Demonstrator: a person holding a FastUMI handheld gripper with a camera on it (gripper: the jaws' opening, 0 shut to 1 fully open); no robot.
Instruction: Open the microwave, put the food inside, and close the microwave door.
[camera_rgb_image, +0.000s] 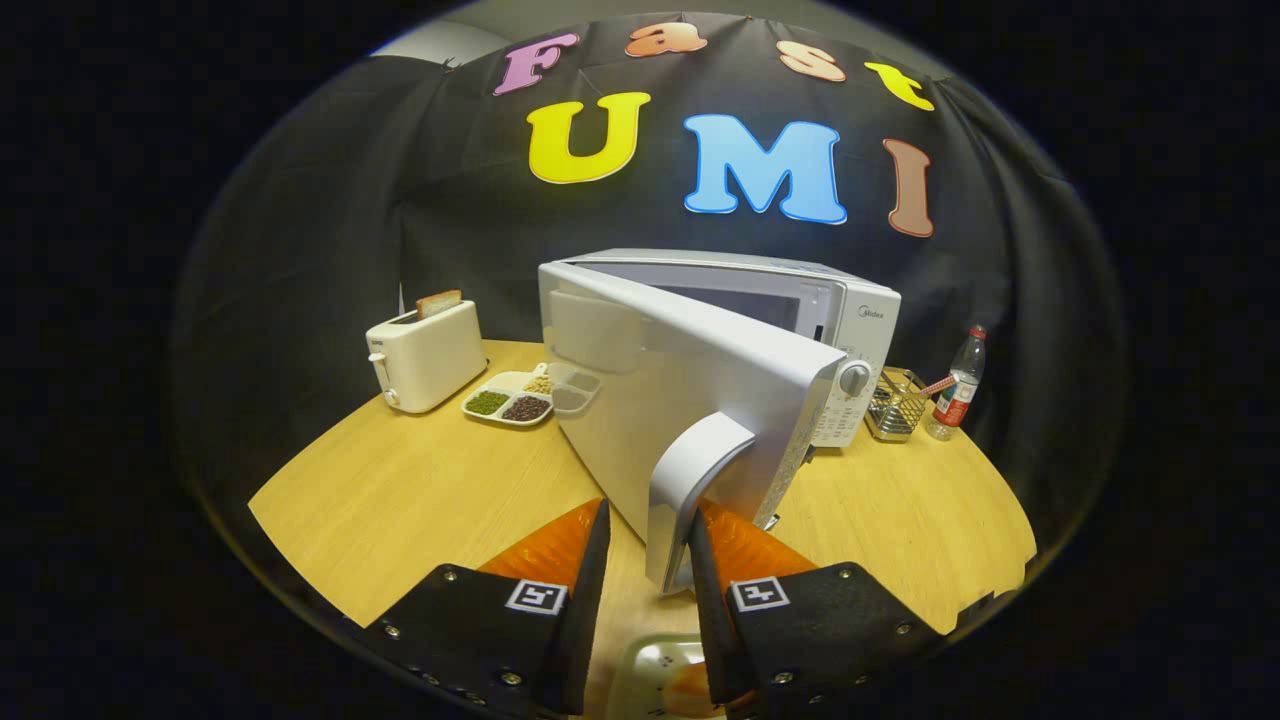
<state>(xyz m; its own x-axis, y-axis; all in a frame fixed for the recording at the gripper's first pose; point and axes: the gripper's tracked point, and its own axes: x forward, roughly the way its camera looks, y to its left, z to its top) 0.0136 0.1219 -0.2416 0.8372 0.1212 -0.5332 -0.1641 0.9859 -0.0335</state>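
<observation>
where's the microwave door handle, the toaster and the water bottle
microwave door handle (690, 480), gripper view, its curved front
toaster (428, 358), gripper view, its side wall
water bottle (960, 390), gripper view, its label

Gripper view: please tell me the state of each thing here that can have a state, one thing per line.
Microwave door: partly open, swung toward the gripper.
Door handle: between the fingers, close by the right one; contact unclear.
Gripper: open, fingers either side of the handle.
Toaster: a bread slice sticks up from its slot.
Bottle: upright, capped.
Divided tray: compartments filled.

Plate (655, 680) half hidden under tongs (650, 560)
</observation>
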